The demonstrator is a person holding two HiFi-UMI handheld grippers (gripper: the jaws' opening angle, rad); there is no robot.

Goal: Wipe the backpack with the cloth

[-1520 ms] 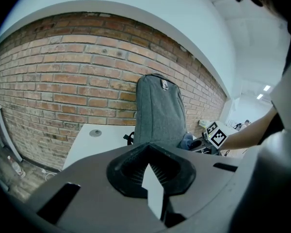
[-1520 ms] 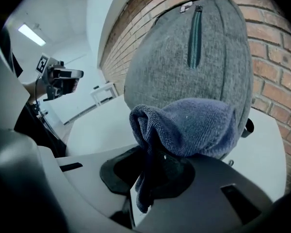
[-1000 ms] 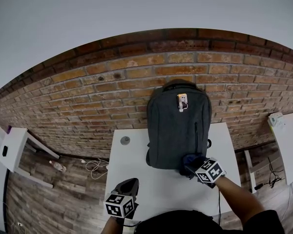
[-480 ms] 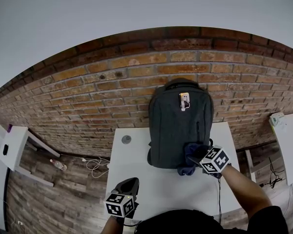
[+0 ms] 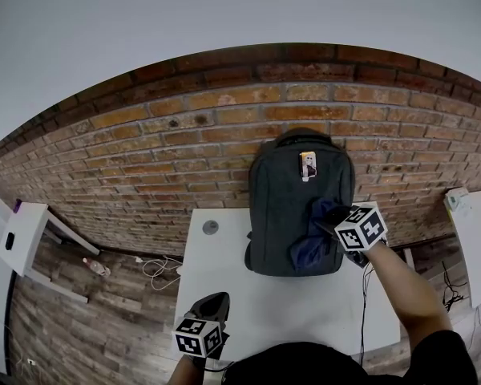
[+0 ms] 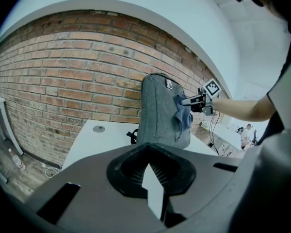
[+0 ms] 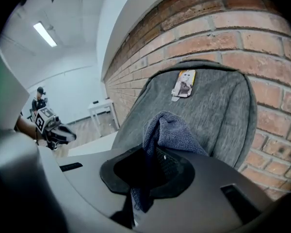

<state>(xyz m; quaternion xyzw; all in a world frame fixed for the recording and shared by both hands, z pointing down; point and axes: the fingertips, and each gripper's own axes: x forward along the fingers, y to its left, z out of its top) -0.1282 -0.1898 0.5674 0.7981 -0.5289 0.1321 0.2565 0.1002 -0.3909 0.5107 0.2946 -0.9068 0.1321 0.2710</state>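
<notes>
A grey backpack (image 5: 293,203) stands upright on the white table (image 5: 224,287), leaning against the brick wall. A small picture tag (image 5: 308,165) hangs near its top. My right gripper (image 5: 330,221) is shut on a blue cloth (image 5: 311,243) and presses it against the right half of the backpack's front, at about mid-height. In the right gripper view the cloth (image 7: 169,130) bunches out of the jaws against the grey fabric (image 7: 218,110). My left gripper (image 5: 207,310) hangs low over the table's near edge, shut and holding nothing, well away from the backpack (image 6: 160,113).
A small round disc (image 5: 211,228) lies on the table left of the backpack. A white side table (image 5: 20,243) stands at the far left, with cables (image 5: 156,273) on the wooden floor. Another white surface (image 5: 474,231) lies at the right.
My right gripper has slid the cloth up the backpack's front, from its bottom edge to mid-height. The left gripper has stayed where it was.
</notes>
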